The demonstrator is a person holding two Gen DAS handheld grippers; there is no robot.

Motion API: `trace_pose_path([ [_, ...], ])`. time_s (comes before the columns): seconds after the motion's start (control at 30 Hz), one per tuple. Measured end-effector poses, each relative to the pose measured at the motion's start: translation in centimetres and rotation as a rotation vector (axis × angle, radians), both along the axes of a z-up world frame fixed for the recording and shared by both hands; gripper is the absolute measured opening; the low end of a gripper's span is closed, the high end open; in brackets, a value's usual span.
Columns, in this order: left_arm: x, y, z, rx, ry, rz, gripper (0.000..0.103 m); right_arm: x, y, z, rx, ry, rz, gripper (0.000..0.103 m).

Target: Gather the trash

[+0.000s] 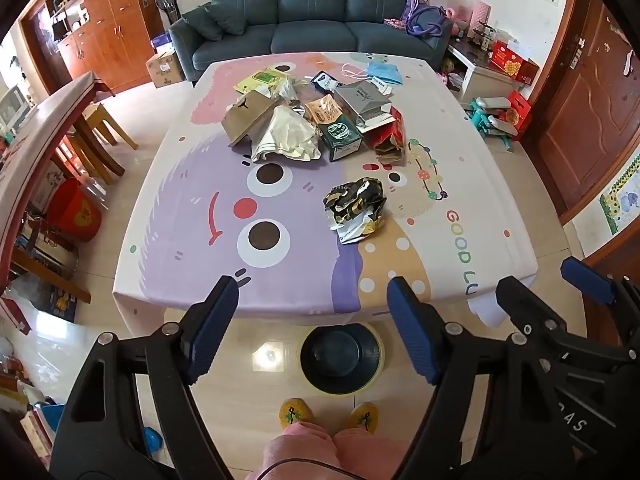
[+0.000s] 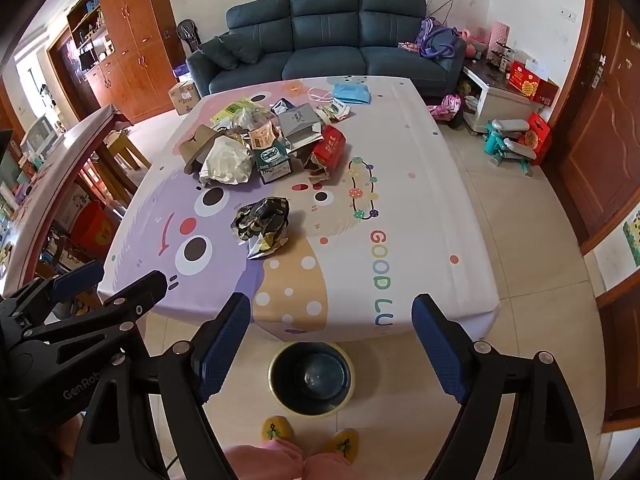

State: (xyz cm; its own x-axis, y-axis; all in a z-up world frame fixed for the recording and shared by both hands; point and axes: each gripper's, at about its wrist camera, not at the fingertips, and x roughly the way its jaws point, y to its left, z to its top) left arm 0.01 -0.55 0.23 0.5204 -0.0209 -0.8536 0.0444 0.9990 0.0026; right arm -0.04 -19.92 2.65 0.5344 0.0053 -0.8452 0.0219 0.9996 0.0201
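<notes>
A crumpled black-and-gold foil wrapper point(image 1: 355, 207) point(image 2: 263, 222) lies alone on the cartoon-print tablecloth point(image 1: 192, 208) point(image 2: 420, 200). Further back sits a pile of trash point(image 1: 312, 120) point(image 2: 264, 144): a brown cardboard box, white crumpled paper, a green carton, a grey bag, a red torn box. A dark bin point(image 1: 340, 358) point(image 2: 311, 378) stands on the floor by the table's near edge. My left gripper point(image 1: 312, 320) is open, held above the near edge. My right gripper point(image 2: 332, 340) is open too, to its right, and shows in the left wrist view point(image 1: 560, 284).
A blue sofa point(image 1: 312, 20) point(image 2: 328, 36) stands behind the table. A wooden table with stools point(image 1: 60, 120) is at the left, boxes and toys point(image 2: 516, 136) at the right. The person's yellow slippers point(image 1: 328, 416) are on the tiled floor beside the bin.
</notes>
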Motion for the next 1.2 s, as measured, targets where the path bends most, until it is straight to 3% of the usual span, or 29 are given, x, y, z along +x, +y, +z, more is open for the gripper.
trace_pose_path([
  [1.2,-1.0,0.1,1.7,-0.001,-0.039,0.043,0.074,-0.5,0.0,1.6,-0.012,-0.060,0.042,0.084],
])
